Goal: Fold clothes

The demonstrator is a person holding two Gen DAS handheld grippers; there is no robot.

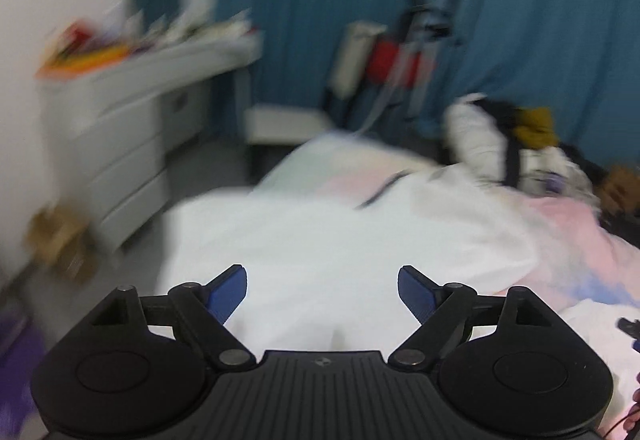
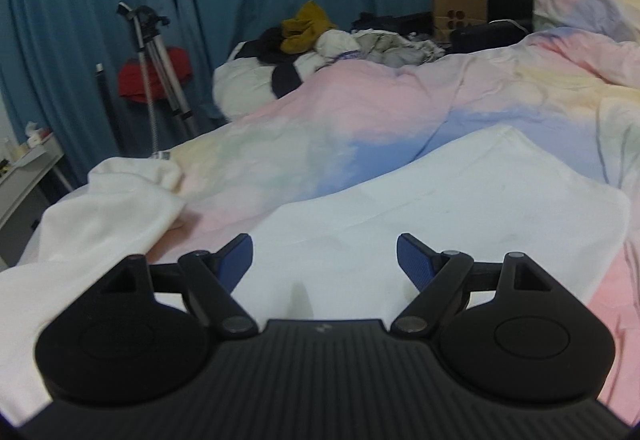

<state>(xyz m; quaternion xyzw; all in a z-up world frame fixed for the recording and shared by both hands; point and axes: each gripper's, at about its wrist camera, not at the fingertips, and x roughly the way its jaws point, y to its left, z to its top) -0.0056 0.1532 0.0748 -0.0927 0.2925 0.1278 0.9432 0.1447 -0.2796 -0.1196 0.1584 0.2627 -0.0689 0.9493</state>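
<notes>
The left gripper (image 1: pixel 322 290) had its jaws spread wide with nothing between them, white garment (image 1: pixel 312 240) just beyond. The right gripper (image 2: pixel 324 260) likewise gaped, empty, above the folded white cloth (image 2: pixel 460 200) on the pastel duvet (image 2: pixel 340 112).

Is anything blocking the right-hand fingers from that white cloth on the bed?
Nothing visible does. The right gripper is open, and the white cloth lies flat just beyond it on the pastel duvet.
</notes>
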